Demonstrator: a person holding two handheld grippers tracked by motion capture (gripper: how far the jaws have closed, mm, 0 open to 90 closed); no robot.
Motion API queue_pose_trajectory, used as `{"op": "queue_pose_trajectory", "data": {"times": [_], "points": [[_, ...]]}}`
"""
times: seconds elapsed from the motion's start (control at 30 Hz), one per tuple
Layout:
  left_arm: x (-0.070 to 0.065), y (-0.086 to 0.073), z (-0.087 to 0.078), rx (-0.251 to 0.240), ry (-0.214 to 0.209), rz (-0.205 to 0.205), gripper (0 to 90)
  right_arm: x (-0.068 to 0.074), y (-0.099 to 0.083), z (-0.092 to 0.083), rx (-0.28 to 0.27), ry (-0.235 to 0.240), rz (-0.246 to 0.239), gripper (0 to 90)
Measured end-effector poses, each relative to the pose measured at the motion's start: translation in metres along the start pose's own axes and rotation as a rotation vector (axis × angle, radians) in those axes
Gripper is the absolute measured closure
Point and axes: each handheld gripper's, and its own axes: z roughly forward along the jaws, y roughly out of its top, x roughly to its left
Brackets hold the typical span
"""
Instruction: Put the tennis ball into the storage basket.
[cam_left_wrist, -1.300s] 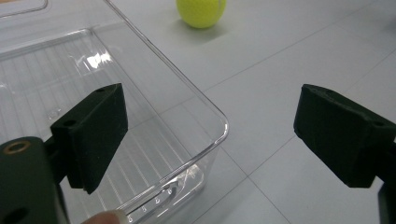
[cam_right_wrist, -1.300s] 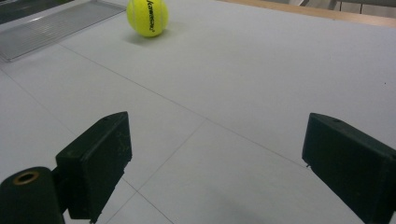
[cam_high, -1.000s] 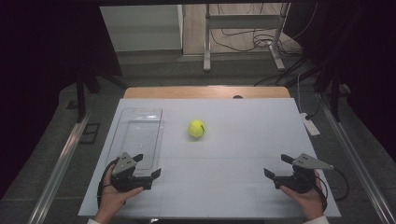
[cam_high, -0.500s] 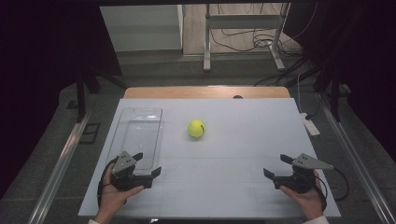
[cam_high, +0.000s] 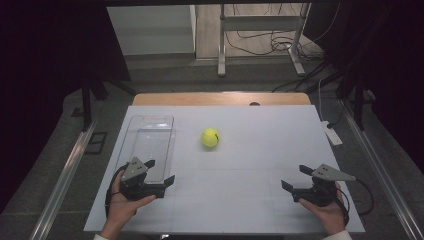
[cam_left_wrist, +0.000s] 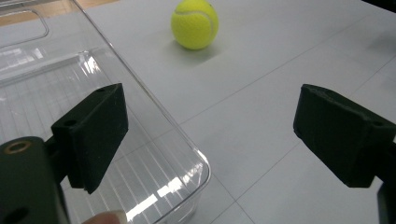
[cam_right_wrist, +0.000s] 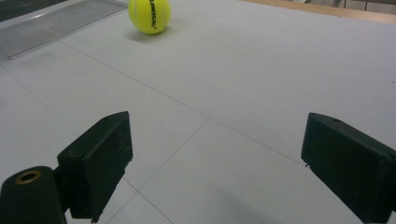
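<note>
Waiting at the start: left gripper (cam_high: 159, 173) and right gripper (cam_high: 296, 178), both jaws wide and empty, rest on the table (cam_high: 250, 150). Tennis ball (cam_high: 210, 137) sits well ahead, between them; clear tray (cam_high: 149, 145) just beside the left. Next move, likely: reach forward, straddle the ball.

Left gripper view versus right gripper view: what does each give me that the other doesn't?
Left gripper view alone: the near rounded corner of the clear tray, its ribbed floor, and a fingertip at the bottom edge. Right gripper view alone: black lettering on the tennis ball. Both: ball, tray, white tabletop, each hand-held gripper's jaws wide apart, holding nothing.
</note>
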Motion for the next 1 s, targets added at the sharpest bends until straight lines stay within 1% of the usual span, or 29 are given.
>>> {"op": "queue_pose_trajectory", "data": {"times": [0.27,0.33,0.37,0.43,0.7,0.8,1.0], "points": [[-0.001,0.008,0.003,0.009,-0.009,0.008,11.5,0.0,0.0,0.0,0.001,-0.004,0.001,9.4],[-0.002,0.013,0.005,0.009,-0.02,0.002,11.5,0.0,0.0,0.0,0.0,-0.002,0.003,9.4],[-0.002,0.013,0.005,0.009,-0.02,0.002,11.5,0.0,0.0,0.0,0.0,-0.002,0.003,9.4],[-0.002,0.019,0.008,0.017,-0.022,0.006,11.5,-0.001,-0.001,0.0,0.001,-0.002,0.005,9.4],[-0.001,0.025,0.009,0.021,-0.026,0.002,11.5,-0.001,-0.001,0.0,-0.002,-0.002,0.008,9.4],[0.0,0.027,0.009,0.024,-0.038,-0.006,11.5,-0.001,-0.001,0.0,-0.001,-0.002,0.007,9.4],[0.0,0.029,0.012,0.035,-0.04,-0.003,11.5,0.0,-0.001,0.001,0.001,-0.003,0.005,9.4]]}}
